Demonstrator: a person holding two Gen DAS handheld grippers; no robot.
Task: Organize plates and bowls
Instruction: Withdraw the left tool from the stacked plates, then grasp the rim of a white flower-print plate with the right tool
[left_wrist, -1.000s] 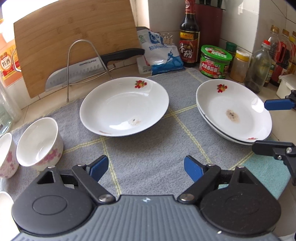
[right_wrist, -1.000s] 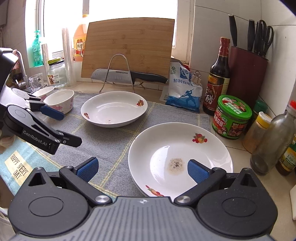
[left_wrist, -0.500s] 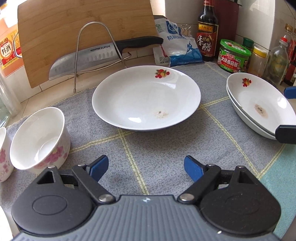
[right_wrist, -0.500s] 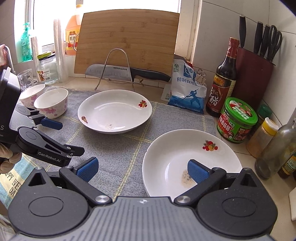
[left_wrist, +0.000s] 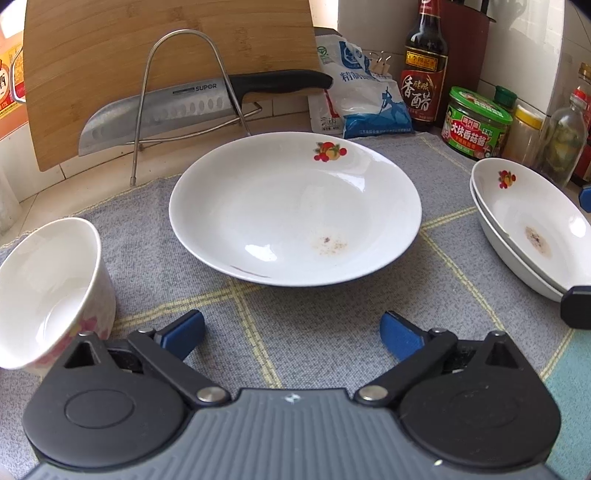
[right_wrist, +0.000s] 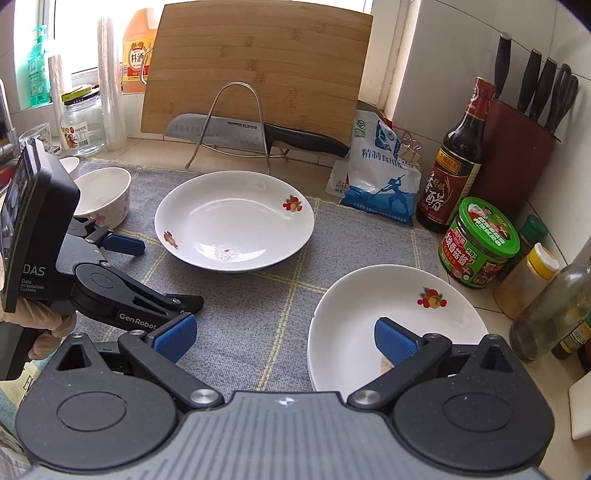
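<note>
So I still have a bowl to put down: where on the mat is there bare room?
The bare grey mat in front of the single plate, between the left tool and the stacked plates, is free. It is crowded at the right by the green-lidded jar and vinegar bottle.

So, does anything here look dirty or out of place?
Yes. The single plate has brown specks near its middle, and the top plate of the stack shows a similar brown stain, so both look unwashed.
</note>
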